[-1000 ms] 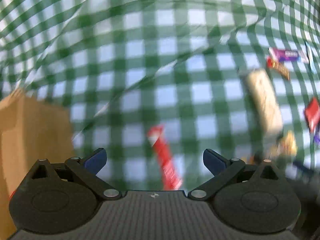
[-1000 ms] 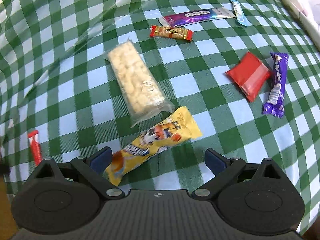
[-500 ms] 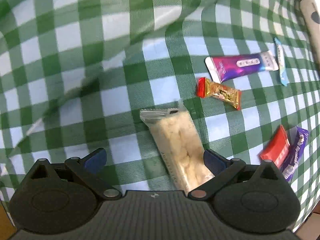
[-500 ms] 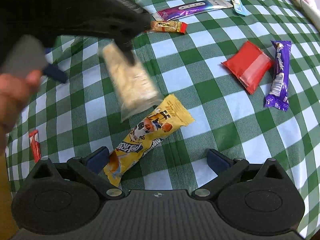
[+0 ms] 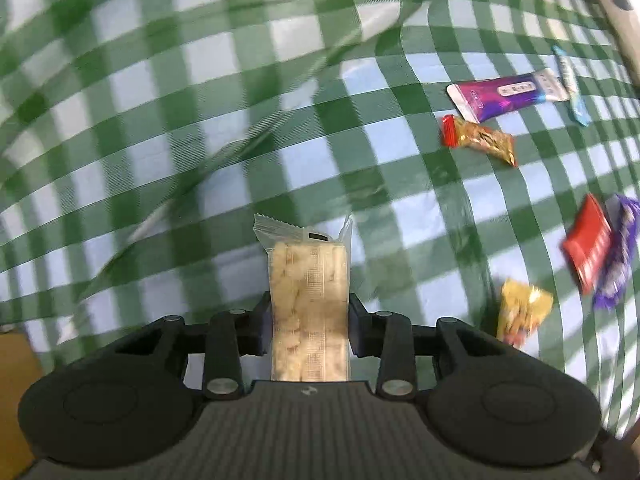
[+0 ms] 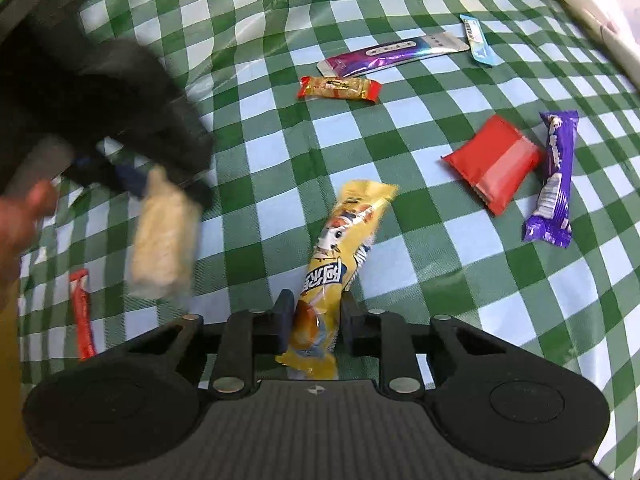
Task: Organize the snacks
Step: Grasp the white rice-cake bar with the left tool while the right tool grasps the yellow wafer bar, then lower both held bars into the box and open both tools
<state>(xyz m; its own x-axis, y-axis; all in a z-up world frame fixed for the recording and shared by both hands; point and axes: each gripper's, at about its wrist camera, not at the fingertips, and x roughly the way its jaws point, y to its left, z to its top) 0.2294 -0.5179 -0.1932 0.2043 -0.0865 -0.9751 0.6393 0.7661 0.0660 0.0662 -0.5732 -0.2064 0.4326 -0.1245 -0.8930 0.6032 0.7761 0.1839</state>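
Observation:
My left gripper (image 5: pixel 308 320) is shut on a clear pack of pale puffed snack (image 5: pixel 308 292) and holds it above the green checked cloth (image 5: pixel 200 100). The same pack (image 6: pixel 164 236) and the left gripper (image 6: pixel 132 176) show blurred at the left of the right wrist view. My right gripper (image 6: pixel 314 324) is shut on the near end of a yellow snack packet (image 6: pixel 340 256), which points away from me.
On the cloth lie a purple-pink bar (image 6: pixel 392 54), a light blue stick (image 6: pixel 476 40), a gold bar with red ends (image 6: pixel 340 88), a red pouch (image 6: pixel 494 162), a purple bar (image 6: pixel 554 180) and a red stick (image 6: pixel 82 312). A brown edge (image 5: pixel 16 380) is at the left.
Both grippers have closed. The left took hold of the puffed snack pack and lifted it leftward. The right took hold of the yellow packet, which now points away.

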